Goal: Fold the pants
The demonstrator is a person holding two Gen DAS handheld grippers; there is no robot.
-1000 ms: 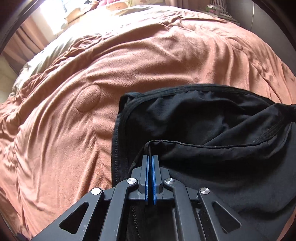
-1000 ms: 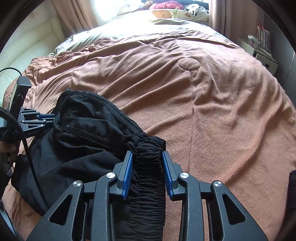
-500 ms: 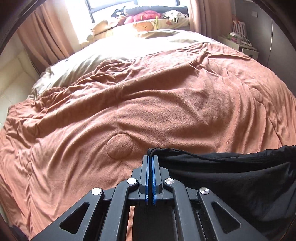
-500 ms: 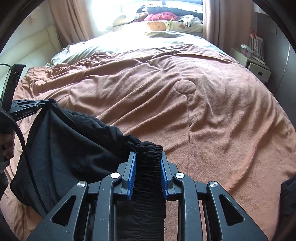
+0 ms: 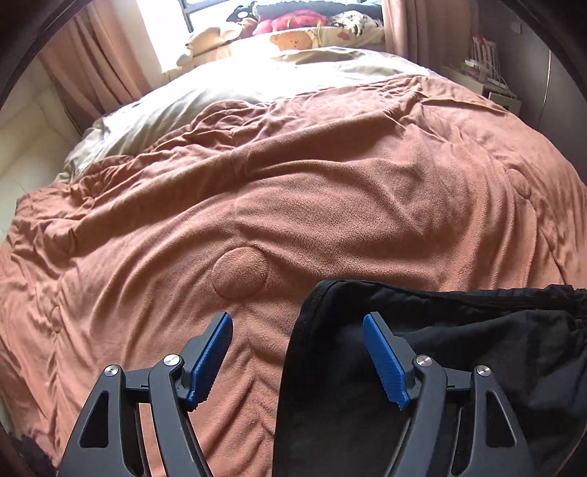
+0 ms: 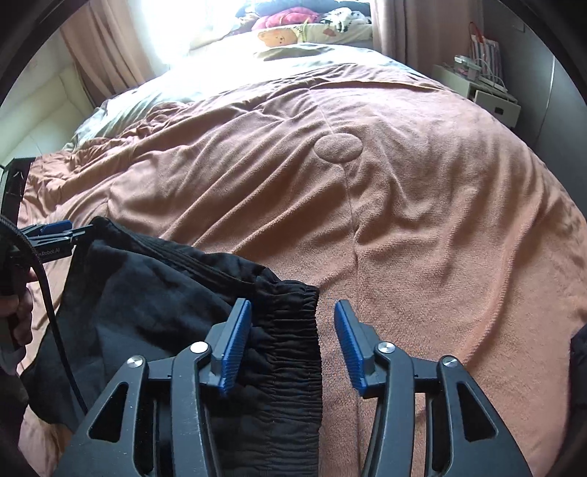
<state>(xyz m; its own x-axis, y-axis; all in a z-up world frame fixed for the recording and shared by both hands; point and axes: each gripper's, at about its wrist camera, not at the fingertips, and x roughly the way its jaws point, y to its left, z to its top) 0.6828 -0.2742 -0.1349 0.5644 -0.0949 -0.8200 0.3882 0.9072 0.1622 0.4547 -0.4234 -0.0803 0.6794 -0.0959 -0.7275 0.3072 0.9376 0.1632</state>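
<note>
Black pants lie on the brown blanket of a bed. In the left wrist view my left gripper is open, its blue pads wide apart over the pants' left corner. In the right wrist view the pants lie at lower left, with the gathered elastic waistband between my right gripper's open pads. The left gripper also shows at the far left of the right wrist view, beside the pants' far corner.
The bed runs away from me to pillows and soft toys under a bright window. A nightstand stands at the right. Curtains hang on both sides. A round quilted patch marks the blanket.
Both grippers were shut on the pants and are now open, letting go. The pants, held up half a second ago, now lie on the blanket.
</note>
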